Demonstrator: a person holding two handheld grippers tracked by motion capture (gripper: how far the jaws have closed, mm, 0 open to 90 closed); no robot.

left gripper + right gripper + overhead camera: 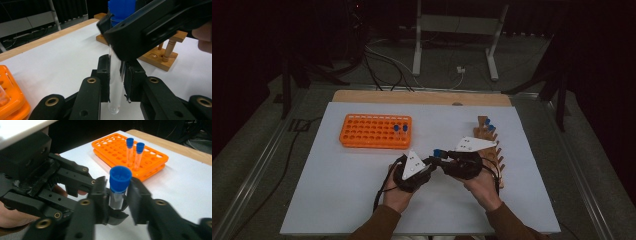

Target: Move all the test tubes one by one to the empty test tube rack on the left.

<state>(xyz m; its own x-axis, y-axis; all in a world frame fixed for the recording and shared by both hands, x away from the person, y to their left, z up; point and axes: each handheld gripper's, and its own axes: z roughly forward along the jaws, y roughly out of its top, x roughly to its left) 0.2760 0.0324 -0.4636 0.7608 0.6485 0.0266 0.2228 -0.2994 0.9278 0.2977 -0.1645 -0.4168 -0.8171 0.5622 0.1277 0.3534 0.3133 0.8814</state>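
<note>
A clear test tube with a blue cap (pixel 438 151) stands upright between both grippers over the white mat. My left gripper (pixel 433 163) is shut on the tube's lower half (pixel 116 85), its pads pressed against the glass. My right gripper (pixel 441 156) comes in from the right and sits just under the blue cap (pixel 120 176), both jaws close against the tube; one jaw is blurred. The tube's rounded bottom hangs a little above the mat.
An orange tube rack (pixel 375 131) lies at the left back with two blue-capped tubes (pixel 133 152) in its right end. A wooden peg rack (pixel 492 147) stands to the right and holds two capped tubes (pixel 488 124) at its far end.
</note>
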